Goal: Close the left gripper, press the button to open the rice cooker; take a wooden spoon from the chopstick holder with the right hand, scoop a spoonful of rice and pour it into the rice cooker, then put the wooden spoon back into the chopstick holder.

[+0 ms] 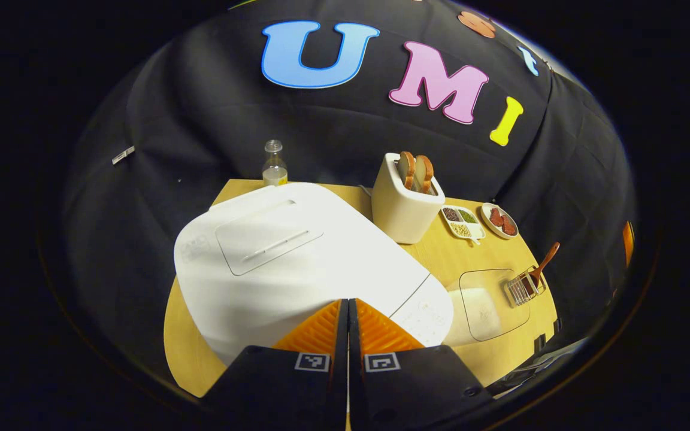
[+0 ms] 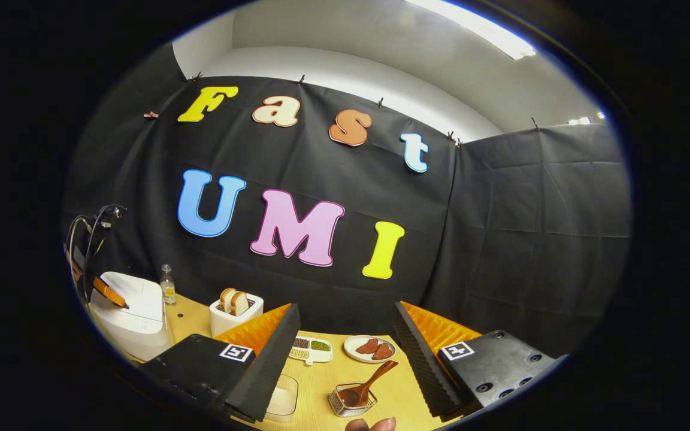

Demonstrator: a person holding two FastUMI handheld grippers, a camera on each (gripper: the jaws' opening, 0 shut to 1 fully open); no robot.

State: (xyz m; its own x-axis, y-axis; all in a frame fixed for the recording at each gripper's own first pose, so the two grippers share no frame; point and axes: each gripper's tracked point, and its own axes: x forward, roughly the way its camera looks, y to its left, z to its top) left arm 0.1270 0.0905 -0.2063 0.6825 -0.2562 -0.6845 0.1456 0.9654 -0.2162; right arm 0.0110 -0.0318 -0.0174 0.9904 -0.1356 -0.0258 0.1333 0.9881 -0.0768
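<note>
The white rice cooker [image 1: 297,257] fills the near table in the left gripper view, its lid down. My left gripper [image 1: 348,304] is shut with nothing in it, its fingertips over the cooker's front edge beside the control panel [image 1: 426,308]. A wooden spoon [image 1: 544,261] stands in the wire chopstick holder [image 1: 523,288] at the right, next to a clear box of rice [image 1: 489,302]. In the right gripper view my right gripper [image 2: 346,308] is open and held above the table, with the wooden spoon [image 2: 372,380] and chopstick holder [image 2: 352,401] below and between its fingers. The rice cooker [image 2: 132,320] sits far left, with the left gripper [image 2: 108,293] over it.
Behind the cooker stand a toaster [image 1: 402,203] holding bread slices and a small bottle [image 1: 274,164]. A divided dish of beans [image 1: 462,221] and a plate of red pieces [image 1: 499,220] lie at the back right. A fingertip of a hand [image 2: 372,425] shows at the bottom edge.
</note>
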